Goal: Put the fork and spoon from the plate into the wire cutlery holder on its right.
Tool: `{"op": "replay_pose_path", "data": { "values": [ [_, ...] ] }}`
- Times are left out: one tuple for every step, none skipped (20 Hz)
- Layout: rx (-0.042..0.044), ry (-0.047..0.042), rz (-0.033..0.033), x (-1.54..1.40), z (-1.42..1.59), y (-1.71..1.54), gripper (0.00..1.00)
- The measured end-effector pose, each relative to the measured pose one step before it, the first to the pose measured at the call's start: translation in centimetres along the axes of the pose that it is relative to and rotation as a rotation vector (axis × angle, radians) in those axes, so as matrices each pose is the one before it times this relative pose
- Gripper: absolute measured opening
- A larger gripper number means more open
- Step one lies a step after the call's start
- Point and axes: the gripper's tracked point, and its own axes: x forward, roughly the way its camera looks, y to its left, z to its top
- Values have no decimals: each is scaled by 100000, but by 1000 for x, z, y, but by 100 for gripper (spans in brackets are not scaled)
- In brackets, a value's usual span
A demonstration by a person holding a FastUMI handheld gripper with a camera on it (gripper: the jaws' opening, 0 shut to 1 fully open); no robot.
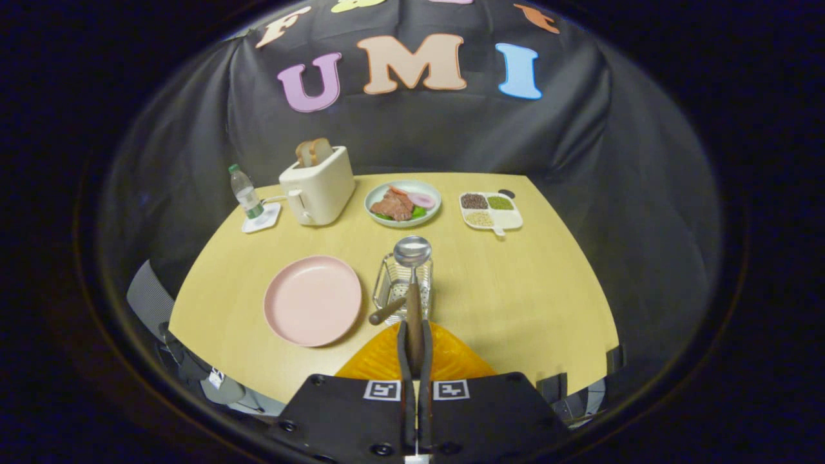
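Between the two fingers point(403, 361) of the claw point(416, 351) sits the brown handle of one spoon point(412, 270), both fingers pressed on it, its bowl raised above the wire cutlery holder point(394, 287); one other brown handle point(387, 312), probably the fork's, leans out of the holder's near-left side; just left lies one pink plate point(312, 299), bare; the counter point(522, 296) is open wood to the right of the holder; along the far edge stand one toaster point(319, 183), one bottle point(245, 192), one food plate point(403, 203) and one divided dish point(491, 211).
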Motion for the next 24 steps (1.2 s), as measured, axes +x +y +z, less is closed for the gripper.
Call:
{"op": "replay_pose_path", "data": {
  "values": [
    [1036, 1913, 972, 281, -274, -347, 4],
    [372, 1711, 563, 290, -234, -397, 4],
    [-639, 1728, 597, 264, -142, -273, 4],
    [-813, 1078, 614, 174, -154, -77, 4],
    [-1256, 1445, 858, 167, -120, -27, 4],
    [-1243, 1598, 1020, 318, -168, 131, 4],
    [-1320, 2030, 1043, 313, -120, 171, 4],
    [-1070, 2687, 748, 343, -188, 171, 4],
    [-1173, 2768, 1309, 430, -223, 301, 4],
    [-1400, 3898, 424, 328, -315, 65, 4],
    [-1780, 3209, -29, 317, -95, 0, 4],
    [-1706, 1015, -898, 349, 329, -214, 5],
    [-1041, 2071, -1321, 240, 196, -248, 5],
    [-309, 1283, -764, 242, 102, -93, 5],
    [170, 849, -30, 98, 297, 107, 5],
    [-28, 788, 344, 253, -66, 150, 7],
    [143, 159, -59, 215, 116, 55, 8],
    [88, -691, 121, -97, 223, 97, 9],
    [246, -1621, -4, 159, 381, 63, 10],
    [716, -1212, -711, -35, 258, -146, 12],
    [1582, -903, 753, -249, 529, 259, 13],
    [1474, -752, 1236, -89, -179, 259, 25],
    [1112, -1091, 389, -47, 66, 119, 37],
    [1247, -2029, 360, -448, 353, 87, 49]
  ]
}}
